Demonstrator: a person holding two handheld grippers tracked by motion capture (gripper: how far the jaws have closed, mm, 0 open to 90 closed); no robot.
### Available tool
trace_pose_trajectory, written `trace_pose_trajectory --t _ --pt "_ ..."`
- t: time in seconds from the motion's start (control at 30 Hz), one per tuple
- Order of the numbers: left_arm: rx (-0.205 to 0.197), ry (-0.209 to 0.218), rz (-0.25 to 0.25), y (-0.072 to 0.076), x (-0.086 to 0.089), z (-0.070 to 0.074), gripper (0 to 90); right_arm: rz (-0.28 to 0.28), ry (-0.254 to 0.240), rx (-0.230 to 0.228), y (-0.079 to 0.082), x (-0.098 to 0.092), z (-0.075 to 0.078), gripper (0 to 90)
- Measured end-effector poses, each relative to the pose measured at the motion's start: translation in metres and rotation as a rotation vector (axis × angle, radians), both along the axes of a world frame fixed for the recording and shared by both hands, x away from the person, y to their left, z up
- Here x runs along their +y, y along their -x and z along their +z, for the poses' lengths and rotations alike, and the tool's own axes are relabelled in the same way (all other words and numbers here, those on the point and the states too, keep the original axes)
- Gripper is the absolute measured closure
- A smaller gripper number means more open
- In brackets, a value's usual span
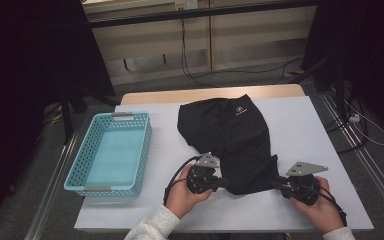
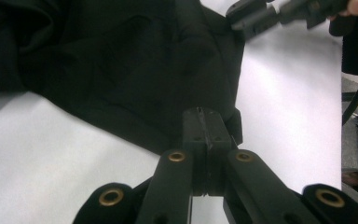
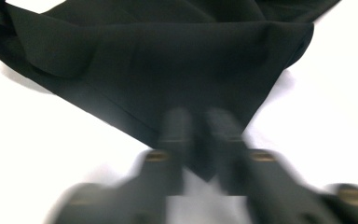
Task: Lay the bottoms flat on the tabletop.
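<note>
A black garment with a small white logo lies crumpled on the white table top. My left gripper is at its near left edge. In the left gripper view, the jaws are pressed together on the garment's hem. My right gripper is at the garment's near right corner. In the blurred right gripper view, its jaws stand almost together with the cloth's pointed corner pinched between them. The right gripper also appears at the top of the left gripper view.
A light blue plastic basket stands on the table's left part, with nothing in it. Bare white table surface lies to the right of the garment and along the front edge. Cables run over the floor behind the table.
</note>
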State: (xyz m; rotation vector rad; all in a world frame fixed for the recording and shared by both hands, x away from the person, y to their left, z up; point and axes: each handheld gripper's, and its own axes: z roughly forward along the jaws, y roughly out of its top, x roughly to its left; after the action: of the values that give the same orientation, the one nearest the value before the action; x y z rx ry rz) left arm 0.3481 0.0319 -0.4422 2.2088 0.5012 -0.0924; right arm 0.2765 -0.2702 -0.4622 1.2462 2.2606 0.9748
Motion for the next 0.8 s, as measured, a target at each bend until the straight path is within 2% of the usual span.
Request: trace_pose_trajectory --t 0.03,0.2,0.37,0.57,0.7,0.73,0.8 --pt "-0.002 0.002 0.002 0.0 0.001 0.0 90.0 0.011 -0.012 0.004 -0.001 -0.002 0.0 88.8" --pt "-0.003 0.02 0.011 0.002 0.003 0.005 90.0 0.021 -0.036 0.02 0.004 -0.006 0.004 90.0" --pt "0.0 0.01 -0.007 0.008 0.002 0.004 90.0 0.024 -0.067 0.009 0.024 -0.014 0.015 90.0" --pt "0.003 -0.004 -0.029 0.017 -0.001 0.004 90.0 0.037 -0.084 0.033 0.05 -0.022 0.014 90.0" --pt "0.01 -0.004 -0.041 0.025 0.0 0.003 90.0 0.049 -0.091 0.039 0.061 -0.027 0.014 90.0" --pt "0.009 -0.014 -0.046 0.027 0.001 0.003 90.0 0.05 -0.094 0.038 0.063 -0.027 0.013 90.0" --pt "0.019 -0.019 -0.043 0.031 0.004 0.002 90.0 0.065 -0.095 0.048 0.064 -0.025 0.013 85.5"
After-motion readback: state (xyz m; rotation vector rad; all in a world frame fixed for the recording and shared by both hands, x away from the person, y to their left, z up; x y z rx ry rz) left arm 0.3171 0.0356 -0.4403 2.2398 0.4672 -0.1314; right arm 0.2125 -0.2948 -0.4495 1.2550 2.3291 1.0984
